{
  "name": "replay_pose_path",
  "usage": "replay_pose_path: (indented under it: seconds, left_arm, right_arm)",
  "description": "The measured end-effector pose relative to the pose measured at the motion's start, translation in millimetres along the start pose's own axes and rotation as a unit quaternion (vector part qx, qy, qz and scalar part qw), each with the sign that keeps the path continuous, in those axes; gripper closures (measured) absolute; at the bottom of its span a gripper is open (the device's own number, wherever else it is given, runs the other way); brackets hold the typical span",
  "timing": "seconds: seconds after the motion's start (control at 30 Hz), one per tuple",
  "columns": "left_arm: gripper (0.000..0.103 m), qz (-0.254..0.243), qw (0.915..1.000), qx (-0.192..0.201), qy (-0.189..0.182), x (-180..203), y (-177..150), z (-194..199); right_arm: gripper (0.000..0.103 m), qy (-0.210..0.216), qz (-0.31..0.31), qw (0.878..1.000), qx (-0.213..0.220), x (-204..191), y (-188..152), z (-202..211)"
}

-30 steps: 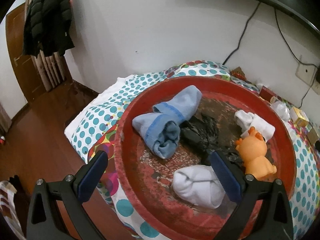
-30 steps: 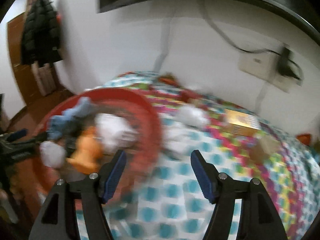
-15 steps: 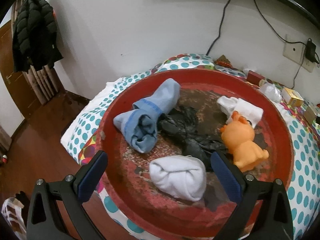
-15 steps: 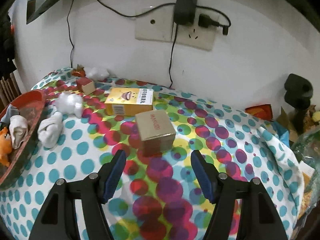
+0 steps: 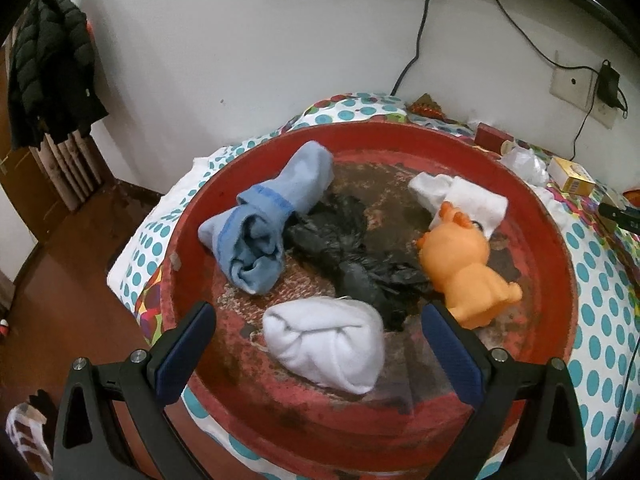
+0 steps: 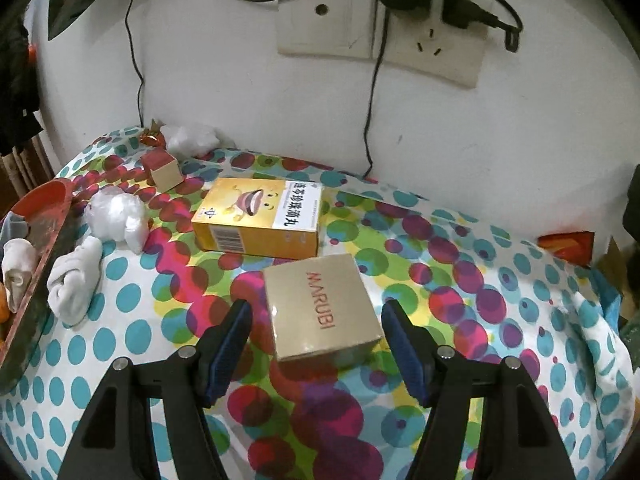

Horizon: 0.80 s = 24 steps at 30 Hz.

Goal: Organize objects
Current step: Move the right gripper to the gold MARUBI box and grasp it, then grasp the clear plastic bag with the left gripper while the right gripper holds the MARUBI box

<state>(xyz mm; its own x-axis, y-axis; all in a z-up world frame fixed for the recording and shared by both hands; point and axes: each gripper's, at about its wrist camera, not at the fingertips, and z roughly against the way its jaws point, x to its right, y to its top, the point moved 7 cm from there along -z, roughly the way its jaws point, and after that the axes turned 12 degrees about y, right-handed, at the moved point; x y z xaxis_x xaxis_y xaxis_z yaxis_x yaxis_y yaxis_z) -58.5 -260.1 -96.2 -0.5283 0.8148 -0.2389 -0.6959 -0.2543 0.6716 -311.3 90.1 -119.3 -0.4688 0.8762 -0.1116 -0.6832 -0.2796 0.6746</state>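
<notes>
Right gripper (image 6: 316, 340): spread, straddling the tan box (image 6: 320, 306) without touching, likely lined up to grab it.
Left gripper (image 5: 318, 340): spread, empty, over the white roll (image 5: 326, 342).
Tray (image 5: 248, 384): collects the sorted things.

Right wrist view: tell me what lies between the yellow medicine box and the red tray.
In the right wrist view, a crumpled white plastic bag lies on the dotted cloth between the yellow medicine box and the red tray.

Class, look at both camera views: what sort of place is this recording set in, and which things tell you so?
Most likely a lived-in room at home, perhaps a bedroom. A dark padded jacket hangs by a wooden door, chargers sit in a wall socket, and rolled socks lie in a red tray on a spotted cloth.
</notes>
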Motion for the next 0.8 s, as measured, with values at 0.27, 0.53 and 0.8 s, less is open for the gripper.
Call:
replay_pose_path:
  seconds: [0.27,0.53,0.8]
  left_arm:
    - [0.000,-0.054,0.9980,0.031,-0.012,41.6,15.3,27.5]
    - [0.000,-0.100,0.9915,0.061,-0.057,109.7,45.2,48.7]
    - [0.000,-0.131,0.9858,0.053,-0.090,172.2,87.7,34.1]
  right_arm:
    - [0.057,0.006,-0.008,1.000,-0.008,-1.6,-8.5,3.2]
    - [0.057,0.012,-0.029,1.000,0.000,3.0,-33.0,32.1]
    - [0.057,0.007,-0.029,1.000,0.005,6.7,-57.0,59.0]
